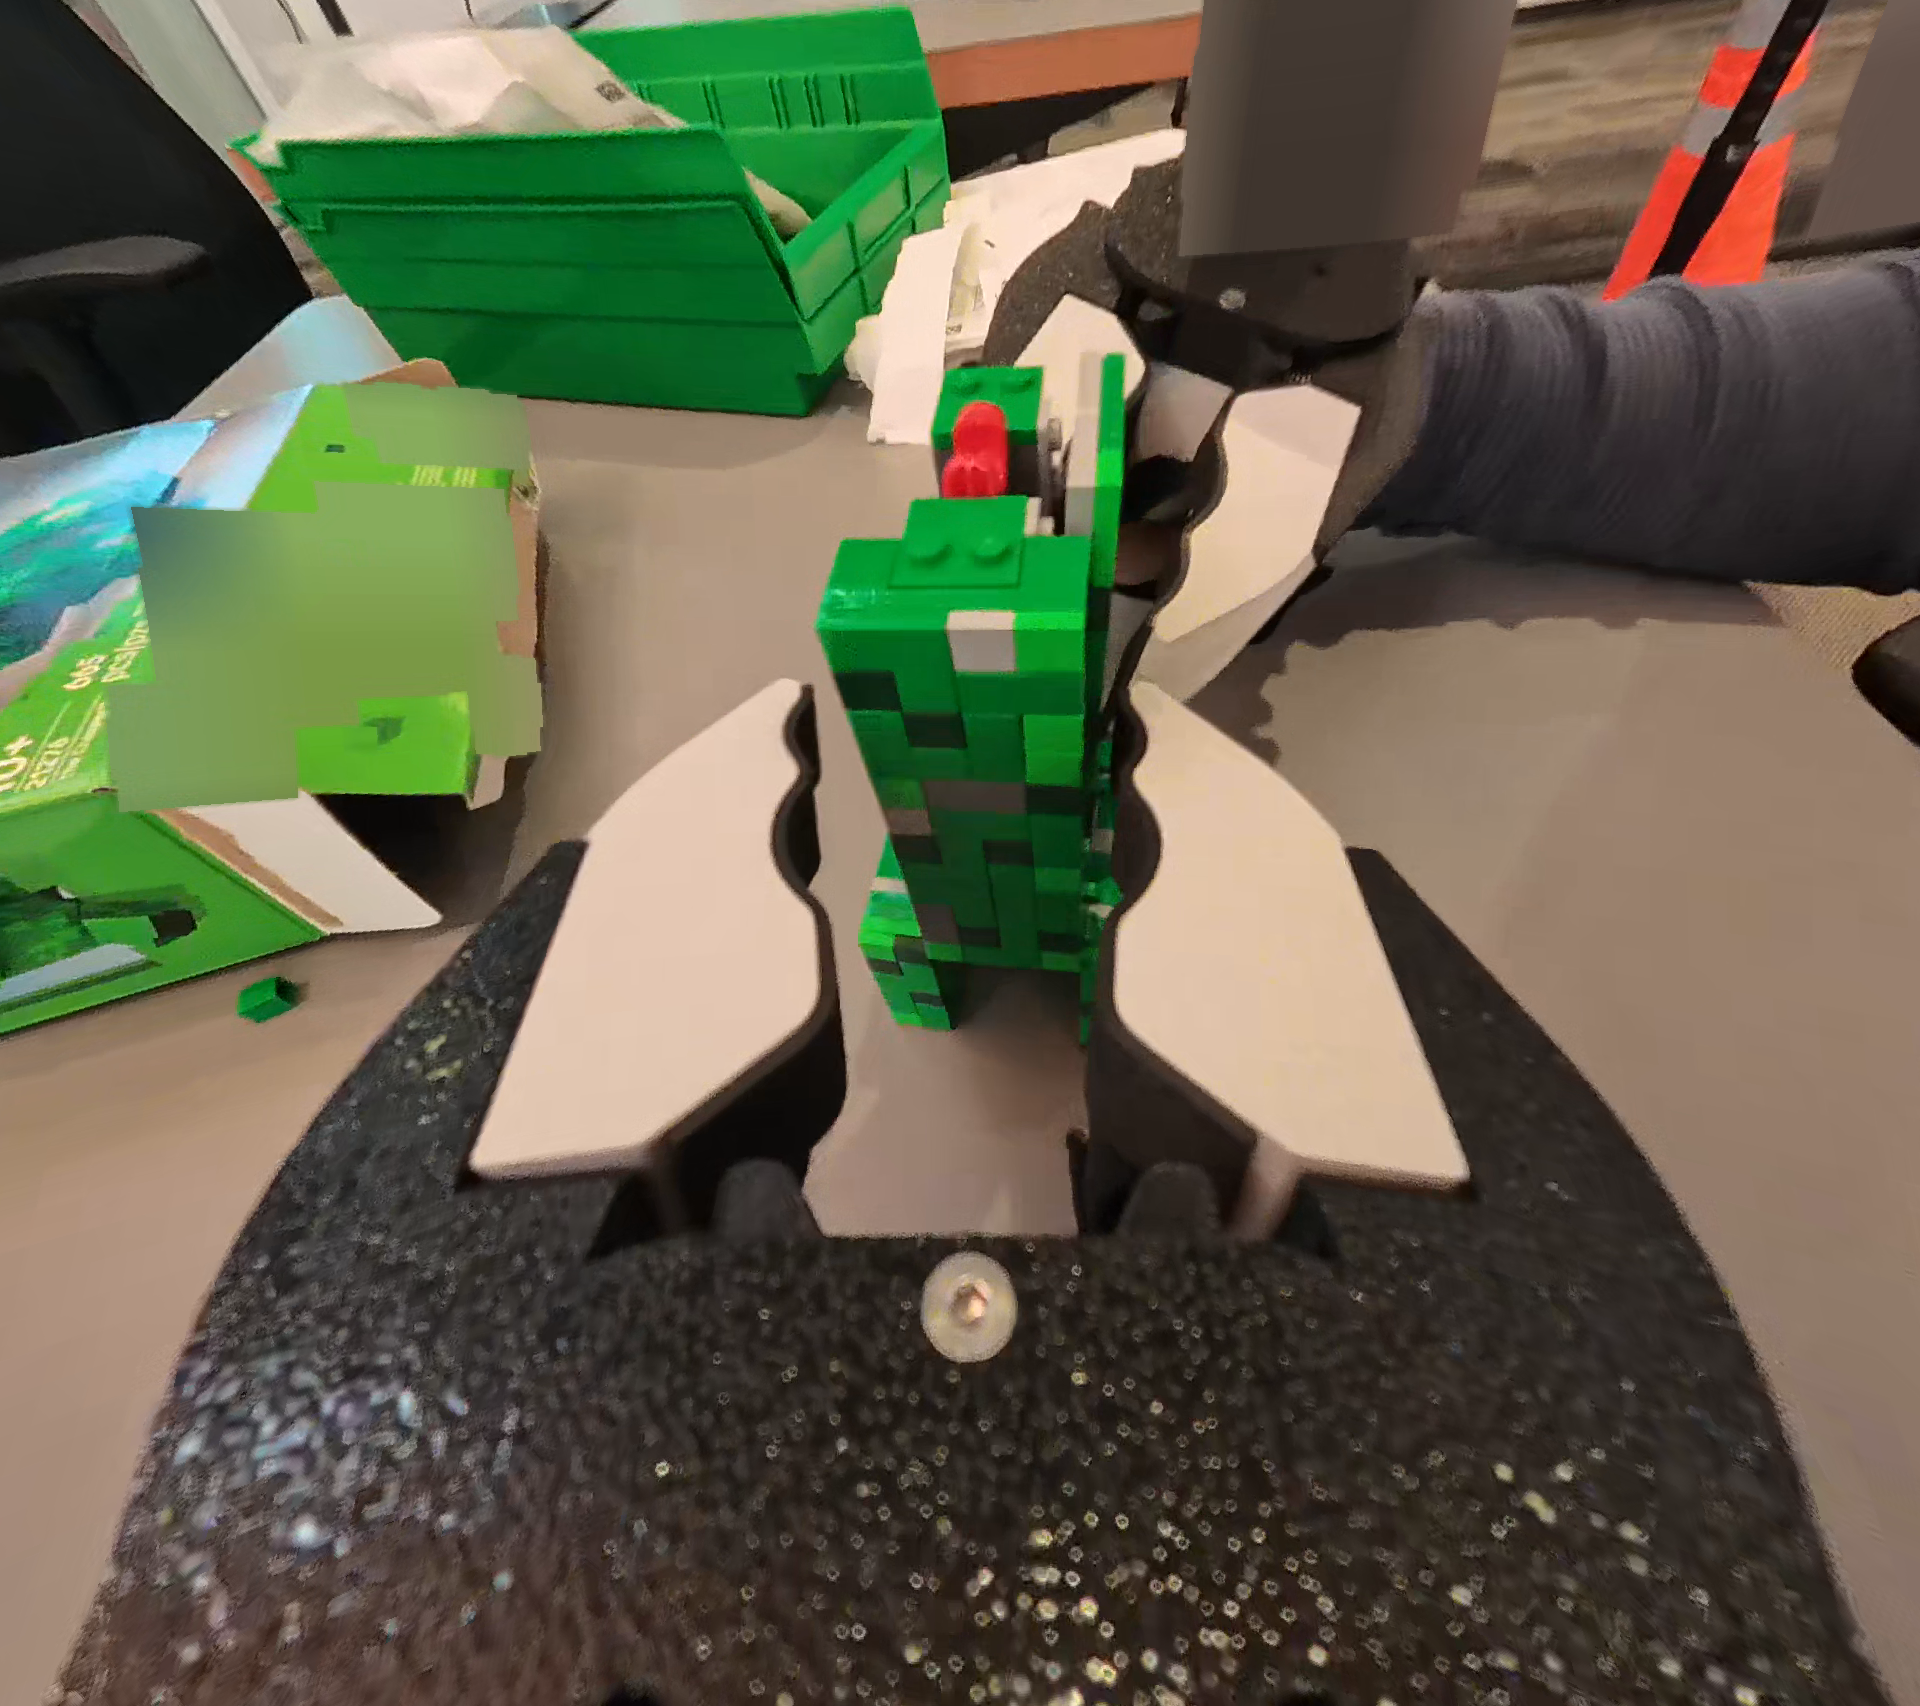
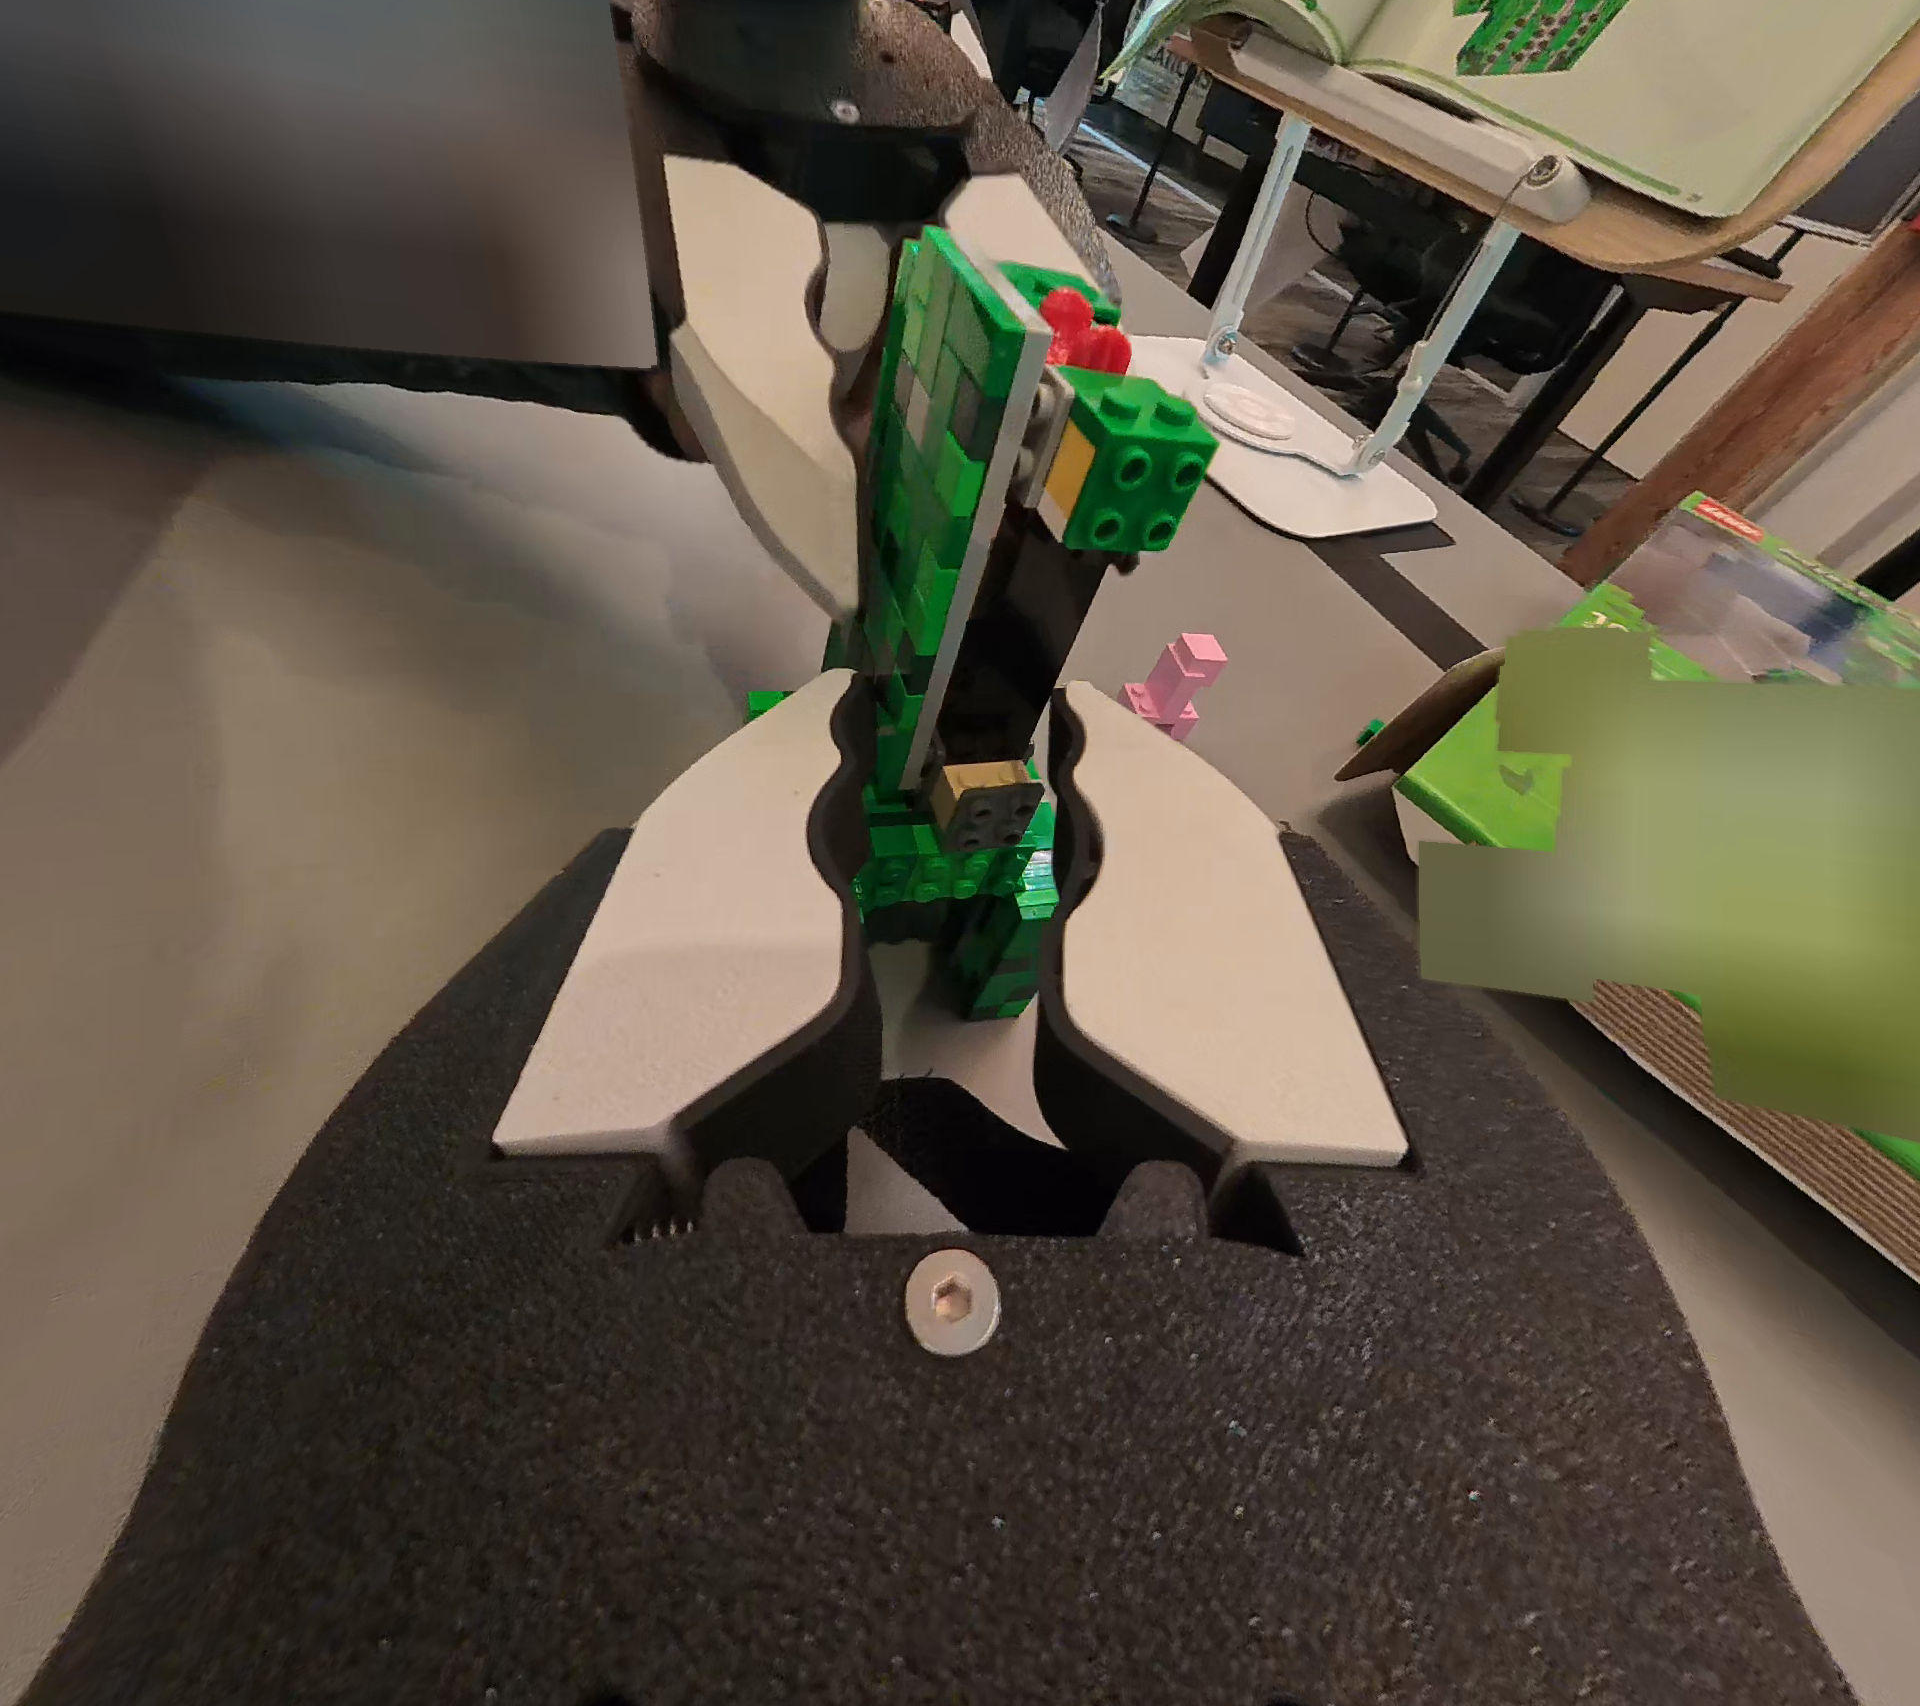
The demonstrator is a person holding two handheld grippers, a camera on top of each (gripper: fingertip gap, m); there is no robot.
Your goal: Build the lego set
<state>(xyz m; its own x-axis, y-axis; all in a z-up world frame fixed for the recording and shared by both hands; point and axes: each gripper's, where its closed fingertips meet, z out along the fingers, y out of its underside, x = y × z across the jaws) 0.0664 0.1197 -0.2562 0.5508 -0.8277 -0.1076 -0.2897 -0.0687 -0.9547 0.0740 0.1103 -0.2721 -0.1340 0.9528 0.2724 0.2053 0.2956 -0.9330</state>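
Standing upright on the counter (image 1: 1558,825), the green brick model (image 1: 966,752) sat between both claws: the left claw (image 1: 966,721) spread, its left pad clear; the right claw (image 2: 951,721) pinching its base, seemingly steadying it.

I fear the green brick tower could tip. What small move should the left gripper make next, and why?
Probably draw the left gripper straight back. One finger shows table between it and the tower, so it isn't gripping, while the right gripper's fingers seem pressed on the base. Sideways motion might nudge it.
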